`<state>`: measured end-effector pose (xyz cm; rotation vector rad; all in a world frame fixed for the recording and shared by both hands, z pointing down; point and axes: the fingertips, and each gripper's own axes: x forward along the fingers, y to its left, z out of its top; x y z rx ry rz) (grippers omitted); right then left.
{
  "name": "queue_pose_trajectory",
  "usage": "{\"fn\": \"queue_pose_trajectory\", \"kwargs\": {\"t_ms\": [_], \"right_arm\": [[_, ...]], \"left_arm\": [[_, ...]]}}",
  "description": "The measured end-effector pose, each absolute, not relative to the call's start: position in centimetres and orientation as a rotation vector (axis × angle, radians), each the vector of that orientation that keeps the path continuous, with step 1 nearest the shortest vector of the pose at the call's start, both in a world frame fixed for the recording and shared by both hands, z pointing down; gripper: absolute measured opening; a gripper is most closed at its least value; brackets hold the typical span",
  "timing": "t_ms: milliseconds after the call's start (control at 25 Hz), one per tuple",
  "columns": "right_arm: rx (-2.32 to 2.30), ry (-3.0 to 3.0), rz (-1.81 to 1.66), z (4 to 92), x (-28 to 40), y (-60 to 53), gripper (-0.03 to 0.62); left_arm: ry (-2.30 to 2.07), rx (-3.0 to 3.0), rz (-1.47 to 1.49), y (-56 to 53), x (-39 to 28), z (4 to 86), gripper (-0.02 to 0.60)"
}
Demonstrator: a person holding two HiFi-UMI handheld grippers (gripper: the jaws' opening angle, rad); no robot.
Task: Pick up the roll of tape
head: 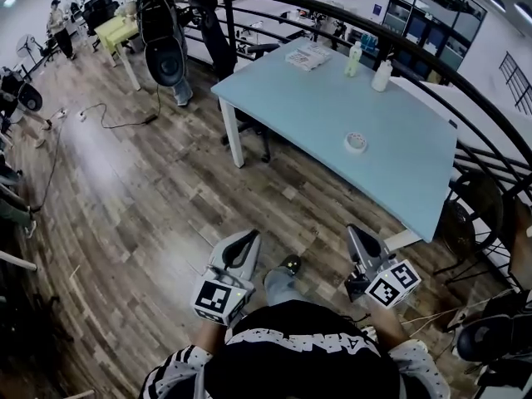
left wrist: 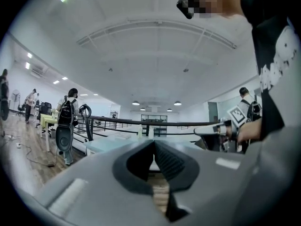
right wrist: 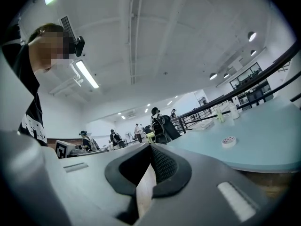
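Holding both jaws pressed together and empty, left gripper (head: 251, 235) and right gripper (head: 354, 229) hang well short of the table (head: 316, 106), where the roll of tape (head: 356, 142) lies flat. Risk: arriving unopened would shove it aside.

A pale blue table (head: 391, 181) bears a green bottle (head: 354, 59), a white bottle (head: 381, 76) and perhaps stacked papers (head: 308, 56).

No legible text or labels anywhere

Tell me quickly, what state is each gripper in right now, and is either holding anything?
Left gripper: closed, holding nothing.
Right gripper: closed, holding nothing; the roll of tape lies apart on the table.
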<state>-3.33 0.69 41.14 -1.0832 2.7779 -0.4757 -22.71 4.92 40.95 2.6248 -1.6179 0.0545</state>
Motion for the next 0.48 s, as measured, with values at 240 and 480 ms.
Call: {"fn": "queue_pose_trajectory", "kwargs": {"t_ms": [240,480], "right_arm": [[-0.998,2.795,-0.456,41.0,-6.4,-5.0,-0.001],[-0.975,2.787,-0.453,41.4,-7.5,-10.1,-0.001]], "left_arm": [[-1.718,2.59,0.094,1.2,-25.9,40.9,0.0],[-1.747,2.602,0.12,-4.0,-26.9,40.1,0.0]]}}
